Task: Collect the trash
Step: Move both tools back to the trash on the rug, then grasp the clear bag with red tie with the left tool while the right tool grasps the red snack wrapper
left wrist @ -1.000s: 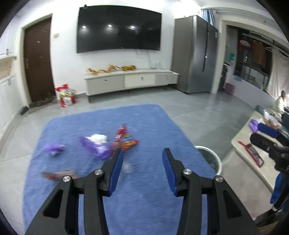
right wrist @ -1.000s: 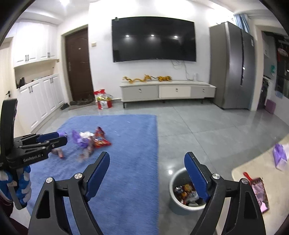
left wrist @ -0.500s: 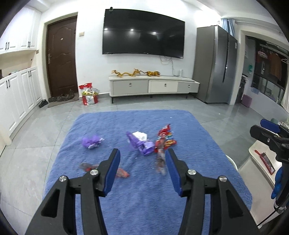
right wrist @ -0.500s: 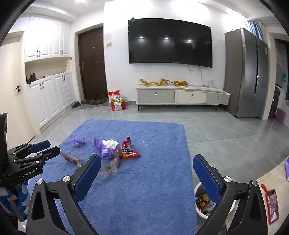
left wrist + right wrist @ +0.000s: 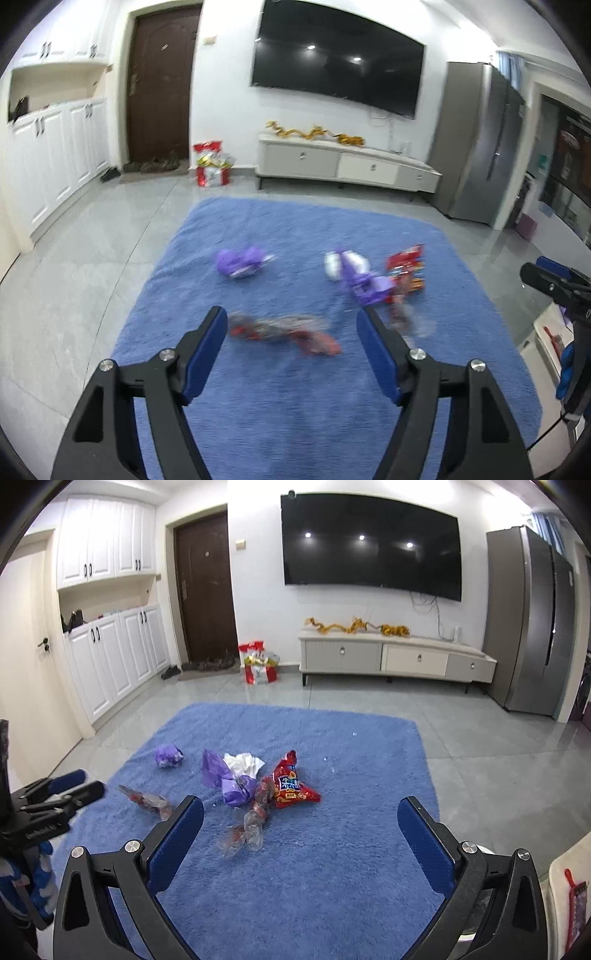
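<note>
On the blue rug (image 5: 332,867) in the middle of the room lies the trash, all of it loose and none of it held. A red snack bag (image 5: 290,788) sits near the rug's centre, touching a purple wrapper (image 5: 231,781) with a white tissue (image 5: 243,762) just behind it. A clear, crinkled wrapper (image 5: 245,829) stretches from the red bag toward the camera. A small purple wad (image 5: 168,756) lies apart to the left, and a red-and-clear wrapper (image 5: 146,801) lies nearer the rug's left edge.

The left hand-held gripper (image 5: 291,325) hangs above the rug with its jaws spread wide and nothing between them; the red-and-clear wrapper (image 5: 282,332) shows, blurred, in the gap below its tips. In this view the purple wad (image 5: 240,262) and the purple wrapper (image 5: 364,282) lie further off, blurred too.

The right hand-held gripper (image 5: 301,812) is likewise wide open and grips nothing, its tips over the near half of the rug with the clear wrapper seen between them. A white bin (image 5: 476,915) peeks out behind its right finger, mostly hidden.

Beyond the rug stand a TV cabinet (image 5: 397,659), a wall TV (image 5: 371,542) and a fridge (image 5: 530,622).
</note>
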Demonstrator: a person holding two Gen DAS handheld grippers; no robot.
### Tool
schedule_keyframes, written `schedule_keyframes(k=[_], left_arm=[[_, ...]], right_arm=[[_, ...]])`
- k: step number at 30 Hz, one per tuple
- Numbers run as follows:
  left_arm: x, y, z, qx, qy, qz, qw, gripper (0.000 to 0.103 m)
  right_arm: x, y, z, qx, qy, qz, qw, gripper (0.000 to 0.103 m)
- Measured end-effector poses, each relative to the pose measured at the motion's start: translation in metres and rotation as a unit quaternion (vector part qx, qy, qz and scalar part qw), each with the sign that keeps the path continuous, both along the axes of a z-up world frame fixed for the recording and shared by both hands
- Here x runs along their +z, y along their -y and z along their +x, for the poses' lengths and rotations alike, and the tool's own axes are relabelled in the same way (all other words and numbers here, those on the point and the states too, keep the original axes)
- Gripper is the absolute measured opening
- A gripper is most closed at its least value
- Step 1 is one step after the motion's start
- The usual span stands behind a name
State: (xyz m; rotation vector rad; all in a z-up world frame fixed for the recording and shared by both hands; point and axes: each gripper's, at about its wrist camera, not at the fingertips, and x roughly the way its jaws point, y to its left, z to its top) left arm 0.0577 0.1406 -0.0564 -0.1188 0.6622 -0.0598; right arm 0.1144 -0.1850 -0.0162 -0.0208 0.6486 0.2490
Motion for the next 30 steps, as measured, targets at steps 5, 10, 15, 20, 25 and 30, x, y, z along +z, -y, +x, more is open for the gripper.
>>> schedule_keyframes(k=[5,10,15,20,25,30], left_arm=[[-0.033,-0.031,0.020,0.006,-0.049,-0.032,0.9983,0.072],[-0.057,-0.036,0.046,-0.003,-0.086,-0.070,0.9939,0.072],[-0.069,-0.031,0.075,-0.011,-0.105,-0.115,0.9878,0.071],[-0.087,-0.030,0.097,-0.010,-0.126,-0.157,0.9795,0.046],[-0.097,-0.027,0.106,-0.015,-0.140,-0.173,0.9747,0.010],[-0.088,-0.022,0.103,-0.021,-0.125,-0.171,0.9772,0.001]], right_arm=[[-0.031,-0.009,0.042,0.016,-0.038,0.015,0.999,0.103],[-0.062,-0.023,0.082,0.031,-0.064,0.017,0.997,0.103],[-0.076,-0.027,0.115,0.036,-0.075,0.045,0.996,0.098],[-0.090,-0.029,0.149,0.043,-0.098,0.072,0.992,0.078],[-0.102,-0.034,0.162,0.060,-0.120,0.069,0.989,0.024],[-0.089,-0.035,0.147,0.072,-0.100,0.072,0.990,0.012]])
